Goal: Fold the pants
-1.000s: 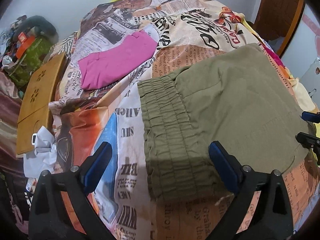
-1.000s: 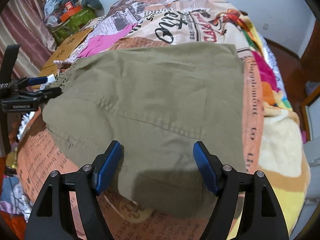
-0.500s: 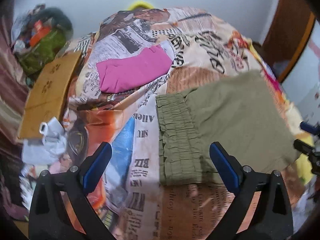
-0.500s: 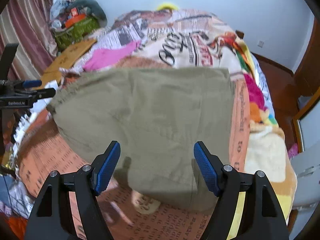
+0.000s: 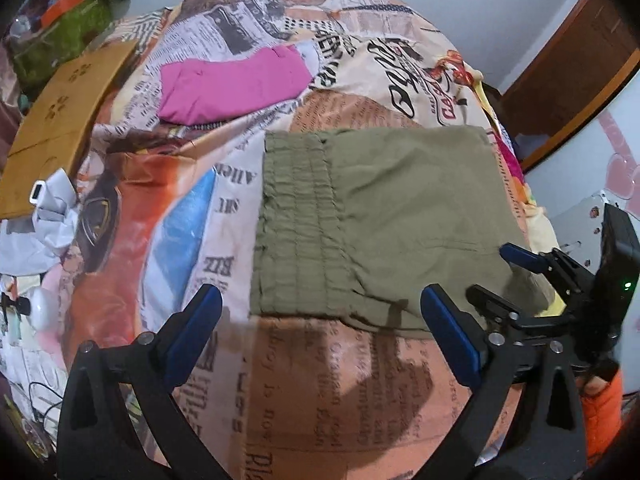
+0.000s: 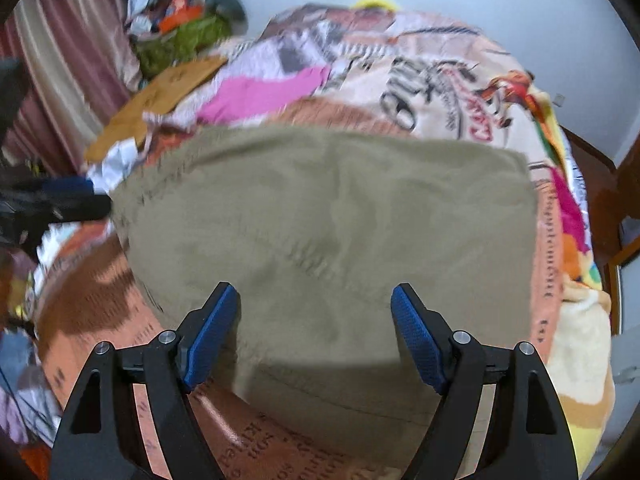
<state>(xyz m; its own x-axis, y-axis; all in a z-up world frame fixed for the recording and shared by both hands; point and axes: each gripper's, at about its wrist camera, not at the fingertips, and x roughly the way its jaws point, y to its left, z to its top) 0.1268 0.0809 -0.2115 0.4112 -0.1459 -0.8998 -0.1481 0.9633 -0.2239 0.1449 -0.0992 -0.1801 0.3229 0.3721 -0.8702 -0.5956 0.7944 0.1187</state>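
Observation:
Olive-green pants (image 5: 384, 216) lie folded flat on the printed bedspread (image 5: 320, 384), their elastic waistband toward the left in the left wrist view. My left gripper (image 5: 320, 312) hovers open just in front of the pants' near edge, with nothing between its blue pads. In the right wrist view the pants (image 6: 332, 240) fill the middle. My right gripper (image 6: 316, 320) hangs open over their near part, jaws opening and clear of the cloth. The right gripper also shows at the right edge of the left wrist view (image 5: 496, 272), above the pants' near right corner.
A folded pink garment (image 5: 232, 84) lies farther back on the bed. A wooden board (image 5: 60, 120) and crumpled white cloth (image 5: 52, 216) sit at the left edge. Bags are piled in the far left corner (image 5: 60, 12). A brown door (image 5: 568, 76) stands at right.
Both grippers have pulled back from the pants, which now sit farther from the left gripper. The right gripper has shifted sideways and now reaches well into the left wrist view.

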